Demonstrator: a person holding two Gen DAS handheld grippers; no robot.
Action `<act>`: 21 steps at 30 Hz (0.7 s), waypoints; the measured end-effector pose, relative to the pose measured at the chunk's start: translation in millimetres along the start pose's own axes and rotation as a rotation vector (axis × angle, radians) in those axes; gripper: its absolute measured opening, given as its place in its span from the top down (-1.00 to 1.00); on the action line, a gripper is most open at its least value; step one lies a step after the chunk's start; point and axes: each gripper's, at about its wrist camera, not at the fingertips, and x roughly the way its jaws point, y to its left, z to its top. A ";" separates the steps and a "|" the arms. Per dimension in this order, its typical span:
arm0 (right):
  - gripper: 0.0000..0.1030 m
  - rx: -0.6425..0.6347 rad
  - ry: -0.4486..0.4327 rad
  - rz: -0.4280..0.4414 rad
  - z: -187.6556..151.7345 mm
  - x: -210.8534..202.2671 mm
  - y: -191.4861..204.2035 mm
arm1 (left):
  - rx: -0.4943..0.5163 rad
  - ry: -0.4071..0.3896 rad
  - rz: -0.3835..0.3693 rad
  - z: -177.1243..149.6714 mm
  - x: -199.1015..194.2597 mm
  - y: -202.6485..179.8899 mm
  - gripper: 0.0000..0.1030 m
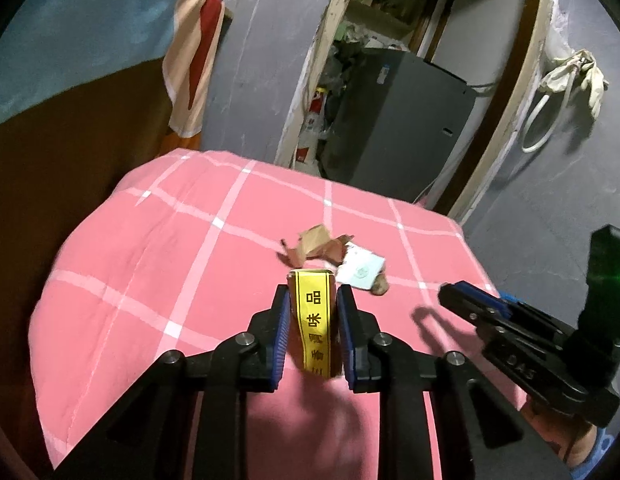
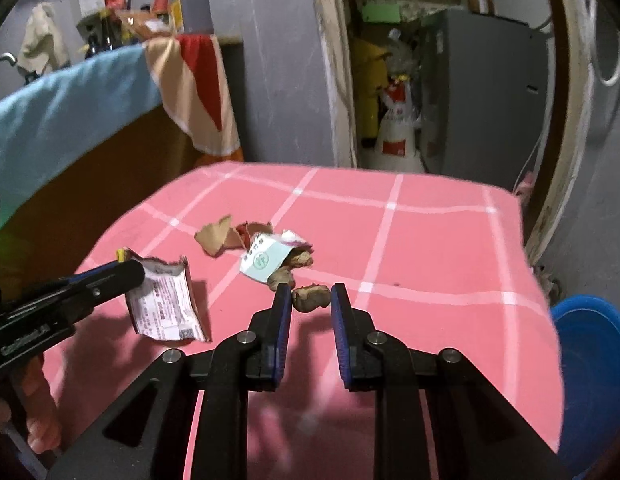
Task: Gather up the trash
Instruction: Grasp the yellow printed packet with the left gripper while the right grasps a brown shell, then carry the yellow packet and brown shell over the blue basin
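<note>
- While the left gripper point(image 1: 313, 294) clamps the yellow wrapper point(image 1: 314, 330), the right gripper point(image 2: 310, 295) is closed on a brown scrap point(image 2: 310, 297).
- More scraps point(image 2: 255, 246) lie beyond on the pink cloth point(image 2: 430, 248).
- Both pieces look picked; next, carry them to the blue bin point(image 2: 594, 360), I judge.

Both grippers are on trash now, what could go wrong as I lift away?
1. The right gripper pinches only a small brown scrap near its fingertips; it may slip out.
2. The left gripper holds the torn yellow packet, open at the top; anything left inside could spill onto the pink checked cover.
</note>
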 end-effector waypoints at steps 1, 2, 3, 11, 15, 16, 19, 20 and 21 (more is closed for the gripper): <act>0.65 0.006 -0.021 -0.004 -0.2 -8.0 -2.0 | 0.006 -0.008 -0.005 0.2 -2.2 -3.1 0.63; 0.65 0.010 -0.036 -0.006 0.2 -14.0 -3.0 | 0.013 -0.015 -0.009 0.3 -4.4 -6.8 0.63; 0.65 0.014 -0.054 -0.008 0.5 -21.1 -4.8 | 0.020 -0.021 -0.011 0.6 -6.3 -10.3 0.64; 0.65 0.016 -0.175 -0.052 0.8 -76.1 -12.4 | 0.075 -0.094 -0.059 5.3 -28.1 -46.4 0.64; 0.65 0.019 -0.257 -0.090 -0.5 -108.2 -20.1 | 0.116 -0.144 -0.100 10.1 -39.8 -70.9 0.64; 0.65 0.022 -0.278 -0.099 -0.4 -116.6 -22.7 | 0.128 -0.158 -0.110 11.3 -42.9 -77.7 0.64; 0.65 0.036 -0.343 -0.125 0.7 -139.8 -31.1 | 0.151 -0.193 -0.148 14.8 -50.3 -96.3 0.64; 0.65 0.039 -0.365 -0.133 0.4 -148.1 -34.4 | 0.160 -0.209 -0.167 15.9 -53.3 -105.1 0.64; 0.65 0.041 -0.387 -0.142 0.4 -155.5 -36.9 | 0.168 -0.222 -0.182 16.8 -55.7 -111.6 0.64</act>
